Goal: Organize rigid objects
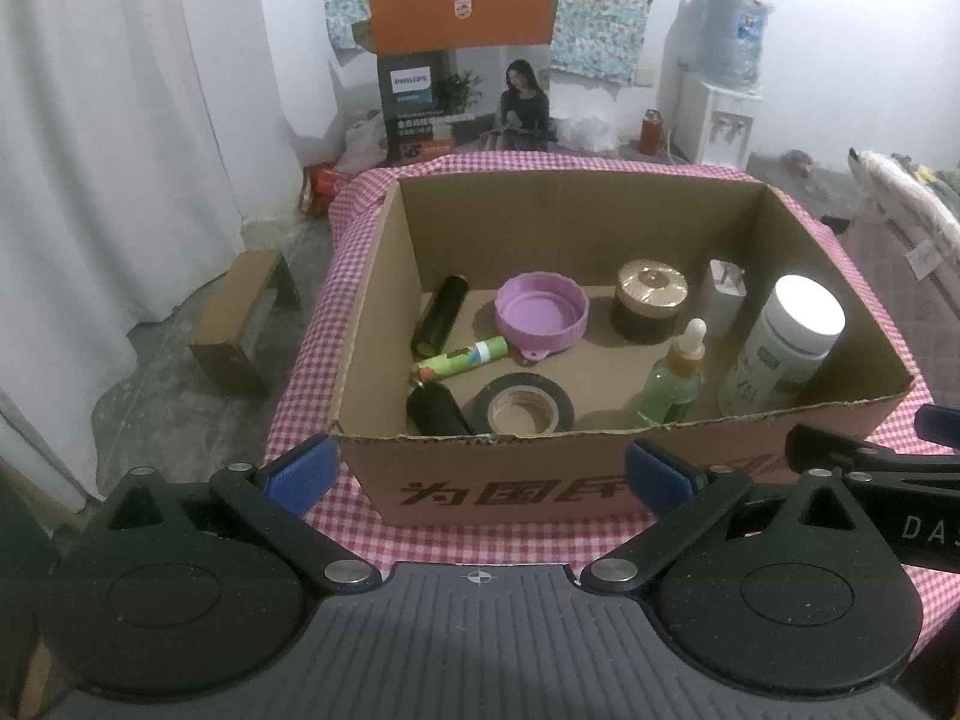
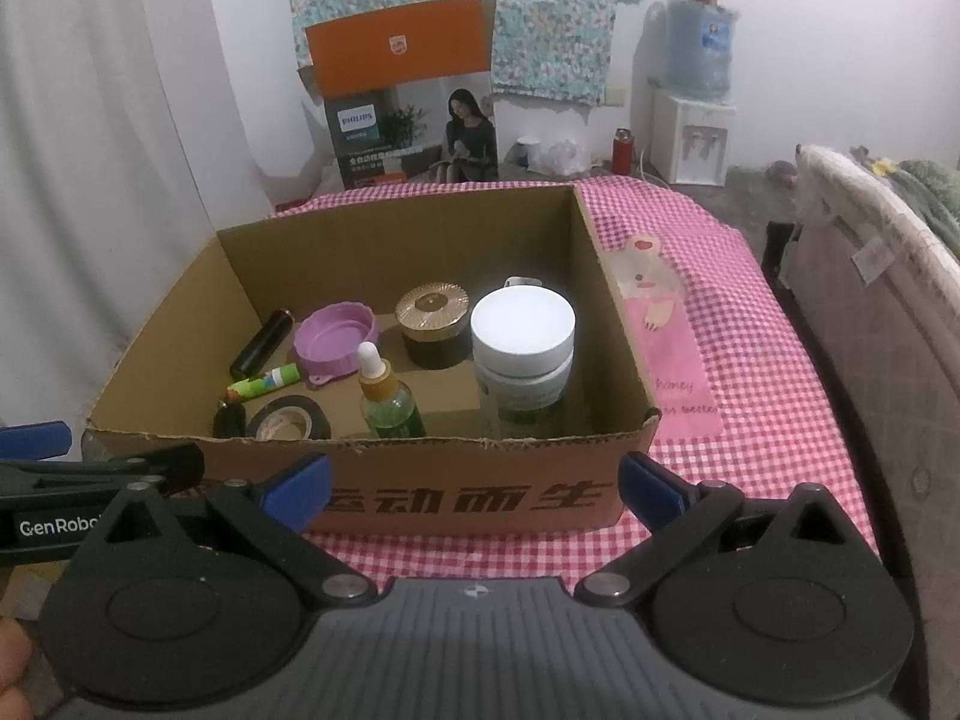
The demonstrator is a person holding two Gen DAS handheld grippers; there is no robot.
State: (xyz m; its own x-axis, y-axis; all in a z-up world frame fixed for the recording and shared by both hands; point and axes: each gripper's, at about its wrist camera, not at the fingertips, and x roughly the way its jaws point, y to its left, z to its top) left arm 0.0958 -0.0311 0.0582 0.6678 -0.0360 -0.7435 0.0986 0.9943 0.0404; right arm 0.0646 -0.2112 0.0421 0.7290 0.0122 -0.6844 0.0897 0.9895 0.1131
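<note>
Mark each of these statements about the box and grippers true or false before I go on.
1. The brown cardboard box stands on a pink checked tablecloth. True.
2. The left gripper is shut on the black roll of tape. False: it is open and holds nothing; the tape lies flat in the box.
3. The green glass dropper bottle stands upright. True.
4. The purple plastic lid lies outside the box. False: it is inside, beside the gold-lidded dark jar.
5. The right gripper is open, in front of the box. True.
</note>
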